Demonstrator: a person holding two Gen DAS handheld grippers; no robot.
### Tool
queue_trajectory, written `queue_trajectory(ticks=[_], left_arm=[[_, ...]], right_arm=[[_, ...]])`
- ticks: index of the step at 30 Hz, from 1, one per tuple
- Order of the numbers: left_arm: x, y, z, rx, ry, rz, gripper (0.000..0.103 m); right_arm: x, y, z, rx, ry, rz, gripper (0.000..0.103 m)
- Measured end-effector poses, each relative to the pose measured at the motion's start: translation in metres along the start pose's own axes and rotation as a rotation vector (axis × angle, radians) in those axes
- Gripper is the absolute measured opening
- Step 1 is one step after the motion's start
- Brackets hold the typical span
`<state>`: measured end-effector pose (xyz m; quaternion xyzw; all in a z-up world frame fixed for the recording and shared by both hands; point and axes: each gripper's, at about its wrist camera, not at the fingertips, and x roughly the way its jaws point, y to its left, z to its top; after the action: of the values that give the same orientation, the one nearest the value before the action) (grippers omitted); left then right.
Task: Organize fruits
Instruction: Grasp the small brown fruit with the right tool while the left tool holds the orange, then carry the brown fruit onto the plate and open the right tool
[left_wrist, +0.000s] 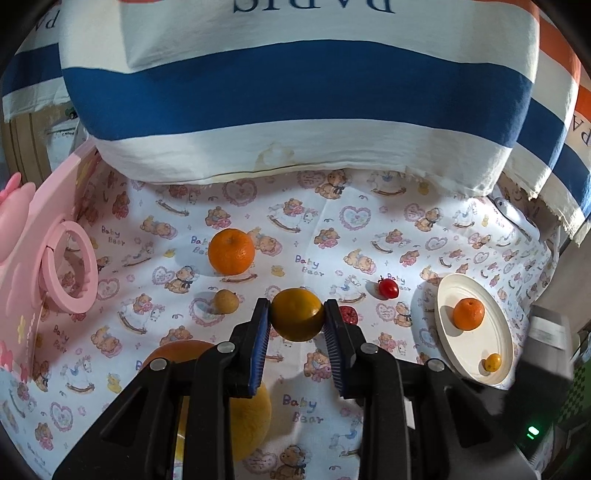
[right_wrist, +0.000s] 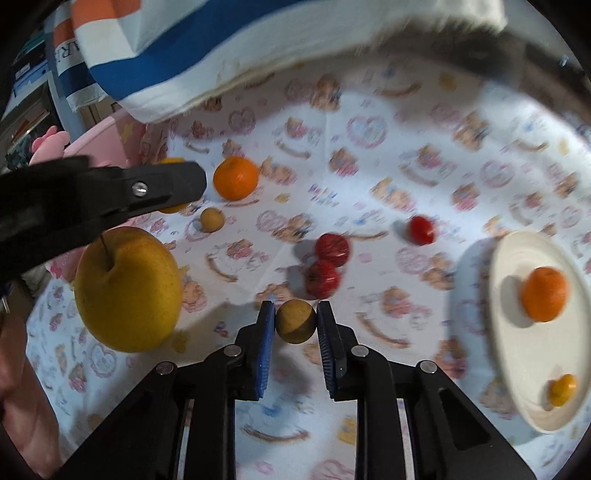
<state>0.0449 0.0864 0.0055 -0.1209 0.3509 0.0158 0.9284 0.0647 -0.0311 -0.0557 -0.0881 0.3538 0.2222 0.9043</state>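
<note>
My left gripper is shut on a dull orange fruit and holds it above the printed cloth. My right gripper is shut on a small brown round fruit. A white plate at the right holds a mandarin and a small yellow fruit; the plate also shows in the right wrist view. On the cloth lie an orange, a small brown fruit, a cherry tomato, a large yellow pear and two red fruits.
A striped blue, white and orange pillow lies along the back. A pink toy with a ring stands at the left edge. The left gripper's arm crosses the right wrist view at the left. A dark device sits at the right.
</note>
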Motion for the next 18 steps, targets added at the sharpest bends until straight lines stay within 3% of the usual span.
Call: queue_trajectory(ticks=[5, 12, 18], left_arm=[[-0.003, -0.01, -0.002, 0.032, -0.006, -0.016, 0.028], [-0.007, -0.016, -0.004, 0.057, -0.032, -0.015, 0.028], [-0.001, -0.024, -0.008, 0.095, -0.024, 0.006, 0.028]], right_arm=[[-0.028, -0.003, -0.01, -0.058, -0.125, -0.135, 0.024], [-0.053, -0.021, -0.016, -0.02, -0.187, -0.151, 0.024], [-0.066, -0.04, -0.021, 0.011, -0.188, -0.143, 0.024]])
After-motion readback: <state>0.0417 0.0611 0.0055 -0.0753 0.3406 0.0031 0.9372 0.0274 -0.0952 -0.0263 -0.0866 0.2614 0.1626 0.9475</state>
